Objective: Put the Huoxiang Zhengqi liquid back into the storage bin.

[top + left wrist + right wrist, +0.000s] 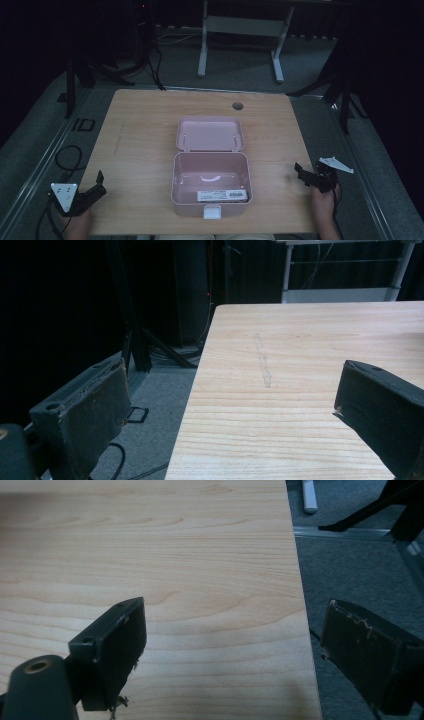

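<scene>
A pink plastic box [210, 190] stands open in the middle of the wooden table [145, 140], its lid [210, 134] laid back flat behind it. Inside lie a white label strip [222, 194] and a pale curved piece. A white latch [211, 213] is on its front wall. My left gripper [99, 182] rests at the table's front left corner, open and holding nothing; its jaws straddle the table's left edge [197, 390]. My right gripper [300, 172] is at the front right edge, open too, with one jaw over the wood [200, 580] and the other over the floor.
A round cable hole [237, 106] sits near the table's far edge. A faint scuff line [262, 362] marks the left part of the top. Grey carpet, black stand legs [335, 85] and a white desk frame [240, 30] surround the table. Cables [67, 157] lie on the floor at the left.
</scene>
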